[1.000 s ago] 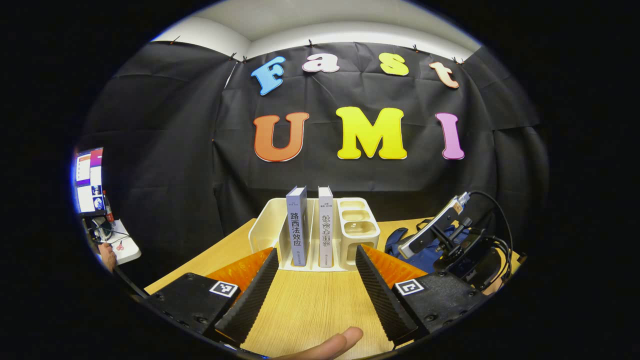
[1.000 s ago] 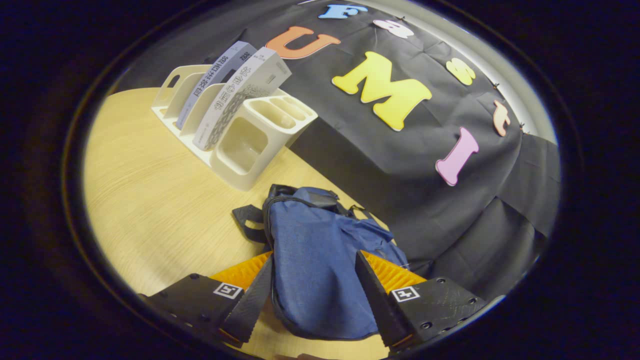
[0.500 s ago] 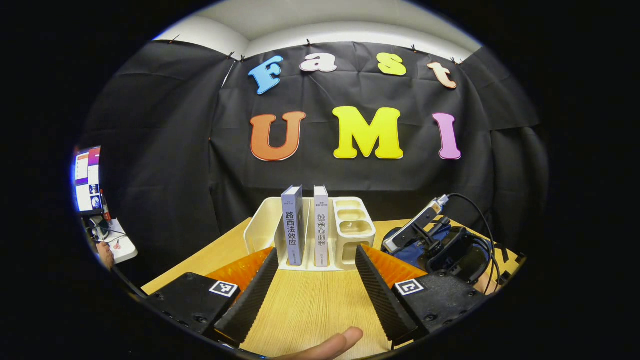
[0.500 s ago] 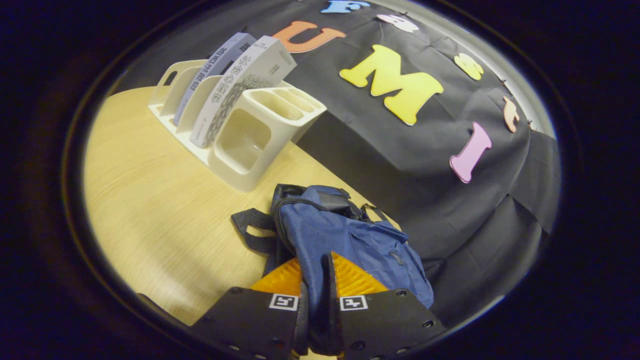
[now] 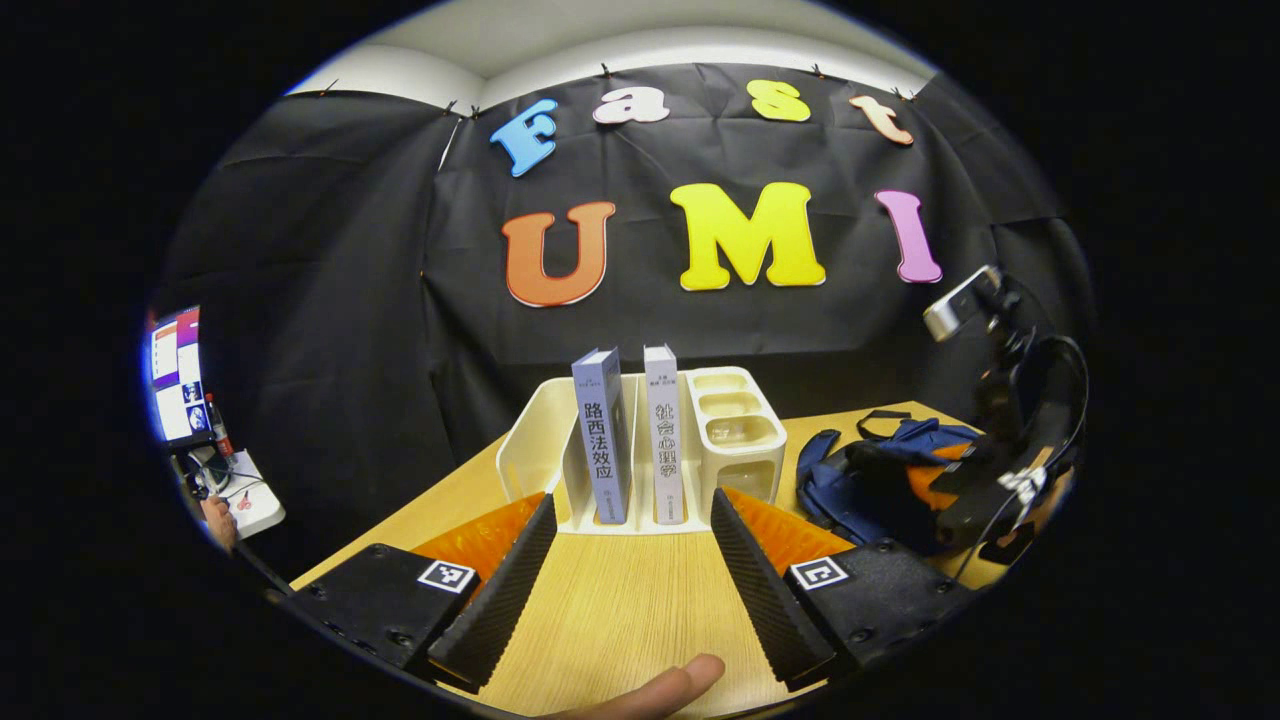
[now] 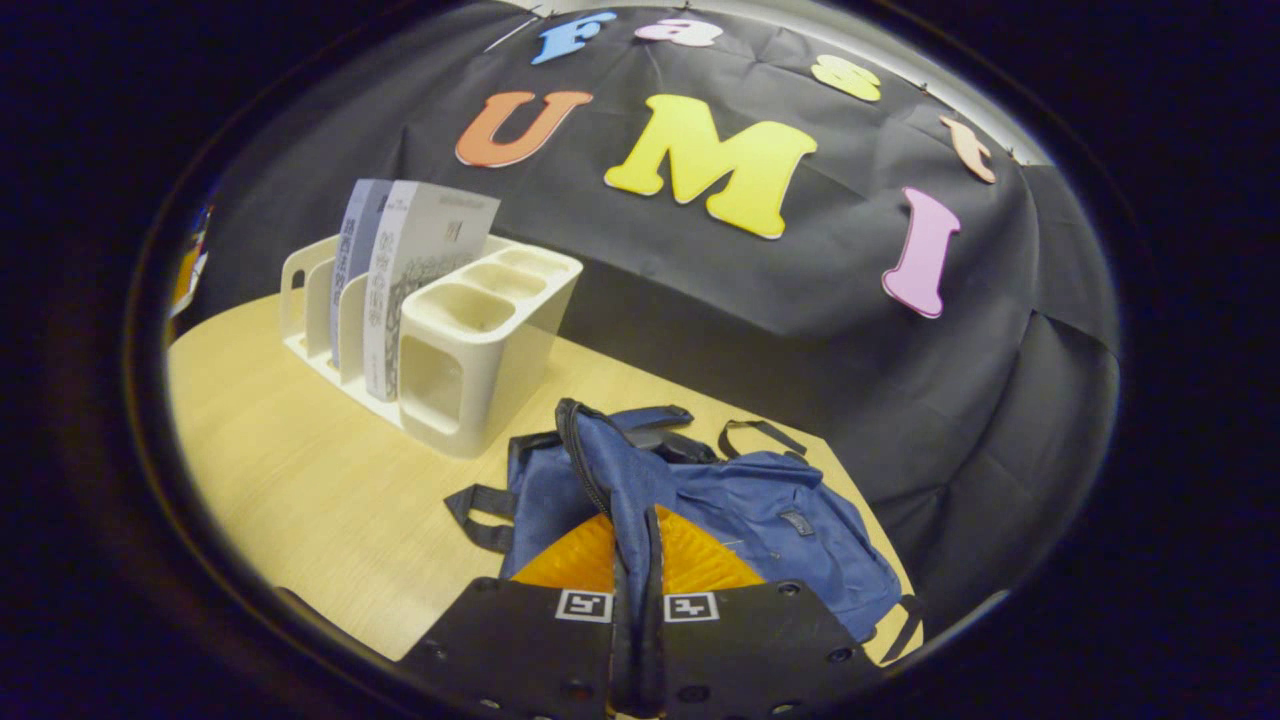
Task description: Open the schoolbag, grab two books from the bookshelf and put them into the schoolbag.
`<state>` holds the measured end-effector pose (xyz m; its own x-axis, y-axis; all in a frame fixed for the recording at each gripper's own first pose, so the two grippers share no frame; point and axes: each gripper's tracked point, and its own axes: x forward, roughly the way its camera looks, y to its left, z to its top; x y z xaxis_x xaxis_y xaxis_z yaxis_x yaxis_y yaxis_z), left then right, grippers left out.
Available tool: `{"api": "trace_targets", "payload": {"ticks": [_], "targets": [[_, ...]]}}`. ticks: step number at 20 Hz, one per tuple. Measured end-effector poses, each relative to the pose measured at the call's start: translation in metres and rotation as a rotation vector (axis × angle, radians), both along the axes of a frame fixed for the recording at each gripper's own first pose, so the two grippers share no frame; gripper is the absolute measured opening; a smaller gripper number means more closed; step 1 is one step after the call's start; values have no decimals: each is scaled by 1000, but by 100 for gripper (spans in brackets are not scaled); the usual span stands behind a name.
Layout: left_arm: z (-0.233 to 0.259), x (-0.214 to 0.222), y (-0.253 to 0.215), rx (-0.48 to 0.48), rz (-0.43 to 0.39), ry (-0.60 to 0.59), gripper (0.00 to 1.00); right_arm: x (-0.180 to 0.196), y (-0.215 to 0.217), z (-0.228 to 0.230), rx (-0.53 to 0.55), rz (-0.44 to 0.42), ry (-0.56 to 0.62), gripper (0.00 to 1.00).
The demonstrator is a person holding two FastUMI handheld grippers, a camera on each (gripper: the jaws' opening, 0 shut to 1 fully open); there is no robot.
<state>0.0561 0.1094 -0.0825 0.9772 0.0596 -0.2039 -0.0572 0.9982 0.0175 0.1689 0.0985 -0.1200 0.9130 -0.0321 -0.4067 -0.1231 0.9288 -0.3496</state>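
blue fabric of the schoolbag (image 6: 720,500) is pinched between the jaws of the right gripper (image 6: 632,560), which are pressed together on a fold of its upper flap, lifting it a little off the bench (image 6: 300,480). the zip edge curves up beside the grip, and whether the mouth is properly open cannot be told. the left gripper (image 5: 630,560) hangs over bare wood with its jaws wide apart and nothing between them, pointed at the bookshelf (image 5: 530,455) just ahead. two books (image 5: 635,435) stand upright there in neighbouring slots, spines facing out, beside a row of small cups. the bag lies to the right of the shelf, near it but not touching. so the opening step looks under way, not finished; both books are untouched, and the fetching and packing are all left to do.
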Motion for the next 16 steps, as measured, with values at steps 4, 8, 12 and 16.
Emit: {"api": "trace_targets", "payload": {"ticks": [4,8,12,16], "targets": [[-9,12,-9,-7,2,8,98,8,-37,29,43,4,-37,4],[-2,25,-11,27,9,-17,98,18,-73,58,108,7,-55,4],[12,54,-13,15,3,-10,98,29,-107,93,135,-2,-100,4],[35,91,-21,6,-6,-13,98,42,-136,126,149,-21,-147,6]]}}
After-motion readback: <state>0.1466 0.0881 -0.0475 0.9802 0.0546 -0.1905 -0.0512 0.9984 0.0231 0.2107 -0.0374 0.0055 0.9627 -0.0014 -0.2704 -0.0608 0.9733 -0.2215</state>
